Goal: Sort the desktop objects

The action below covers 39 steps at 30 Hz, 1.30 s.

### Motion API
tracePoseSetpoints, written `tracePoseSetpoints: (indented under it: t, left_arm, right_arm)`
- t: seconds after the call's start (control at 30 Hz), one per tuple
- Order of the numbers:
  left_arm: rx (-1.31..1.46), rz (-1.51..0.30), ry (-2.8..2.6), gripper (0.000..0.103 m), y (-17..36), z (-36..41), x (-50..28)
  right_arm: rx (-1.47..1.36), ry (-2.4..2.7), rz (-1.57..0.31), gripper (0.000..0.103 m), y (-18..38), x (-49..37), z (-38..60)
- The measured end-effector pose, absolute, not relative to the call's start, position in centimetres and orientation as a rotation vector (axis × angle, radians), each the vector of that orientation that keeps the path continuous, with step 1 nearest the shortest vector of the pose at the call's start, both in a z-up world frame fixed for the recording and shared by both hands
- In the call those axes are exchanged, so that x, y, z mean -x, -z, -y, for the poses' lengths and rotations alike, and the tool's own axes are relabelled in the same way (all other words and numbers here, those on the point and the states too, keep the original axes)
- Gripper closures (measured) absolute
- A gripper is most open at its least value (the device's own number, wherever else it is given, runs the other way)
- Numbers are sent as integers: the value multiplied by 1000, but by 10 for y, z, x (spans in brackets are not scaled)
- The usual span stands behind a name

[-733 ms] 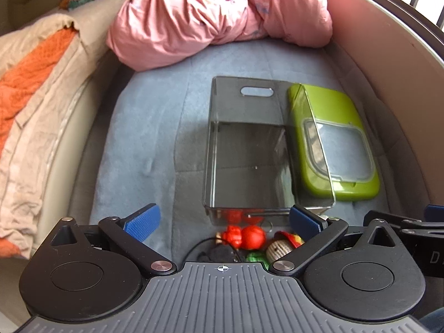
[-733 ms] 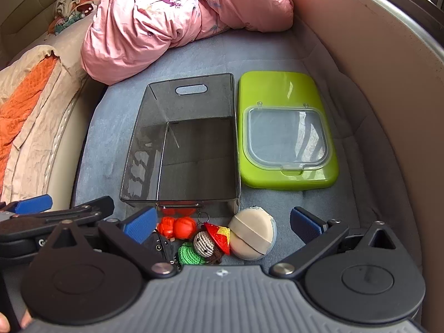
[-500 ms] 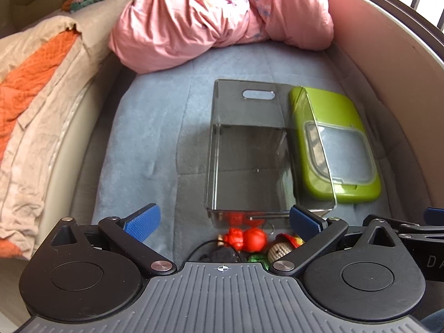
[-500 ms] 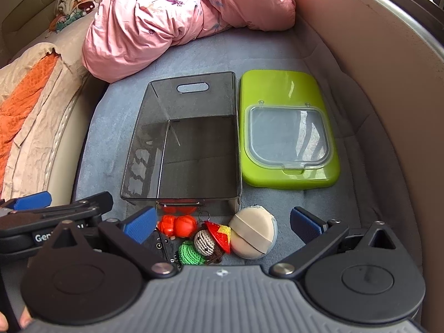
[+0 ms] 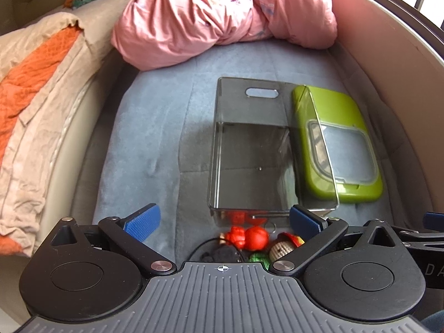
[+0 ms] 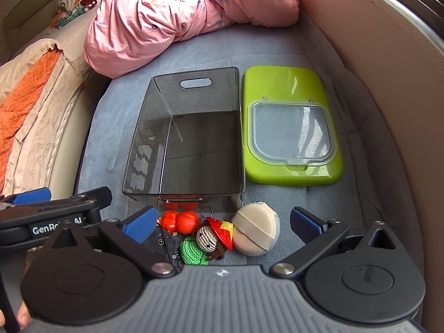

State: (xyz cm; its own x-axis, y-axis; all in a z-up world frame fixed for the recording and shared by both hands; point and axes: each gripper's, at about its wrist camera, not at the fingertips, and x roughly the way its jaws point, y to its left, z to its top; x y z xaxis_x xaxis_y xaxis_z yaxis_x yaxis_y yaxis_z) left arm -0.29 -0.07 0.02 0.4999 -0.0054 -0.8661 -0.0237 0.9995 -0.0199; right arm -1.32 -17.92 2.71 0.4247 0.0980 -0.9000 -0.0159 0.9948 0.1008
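An empty smoky clear bin (image 5: 251, 163) (image 6: 191, 141) lies on a grey-blue mat, with a green lid (image 5: 341, 141) (image 6: 288, 127) flat beside it on the right. Just in front of the bin sit a red toy (image 5: 247, 237) (image 6: 180, 220), a crocheted doll with a red hat (image 6: 211, 238) (image 5: 283, 247), a round beige puff (image 6: 256, 233) and a black item (image 6: 163, 242) (image 5: 222, 254). My left gripper (image 5: 222, 220) is open above the red toy. My right gripper (image 6: 222, 222) is open over the doll and puff. Nothing is held.
A pink quilt (image 6: 177, 14) is bunched at the far end of the mat. Orange and beige cloths (image 5: 30, 91) drape the left side. A curved beige wall (image 6: 374, 55) bounds the right. The left gripper's arm (image 6: 55, 211) shows at the right view's lower left.
Both views have shifted slightly, with the bin and toys sliding a little lower in the left wrist view. Both grippers stay open and nothing on the mat has moved.
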Motion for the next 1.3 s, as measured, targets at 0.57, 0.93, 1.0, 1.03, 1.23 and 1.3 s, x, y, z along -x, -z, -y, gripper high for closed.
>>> tracePoseSetpoints:
  t: [0.57, 0.93, 1.0, 1.03, 1.23, 1.3]
  left_arm:
    - [41, -1047, -13, 0, 1, -6, 3]
    - [40, -1054, -11, 0, 0, -5, 1]
    - [40, -1055, -10, 0, 0, -5, 1]
    - [40, -1056, -10, 0, 0, -5, 1]
    - [39, -1059, -5, 0, 1, -5, 2]
    - [40, -1059, -6, 0, 1, -4, 2]
  right_arm:
    - [-83, -77, -1137, 0, -28, 13, 178]
    - [-85, -78, -1142, 0, -27, 11, 181]
    - [-83, -79, -1142, 0, -27, 11, 180]
    - [-82, -80, -1142, 0, -27, 11, 179]
    - [-83, -81, -1142, 0, -26, 13, 178]
    - [-83, -82, -1142, 0, -26, 13, 179]
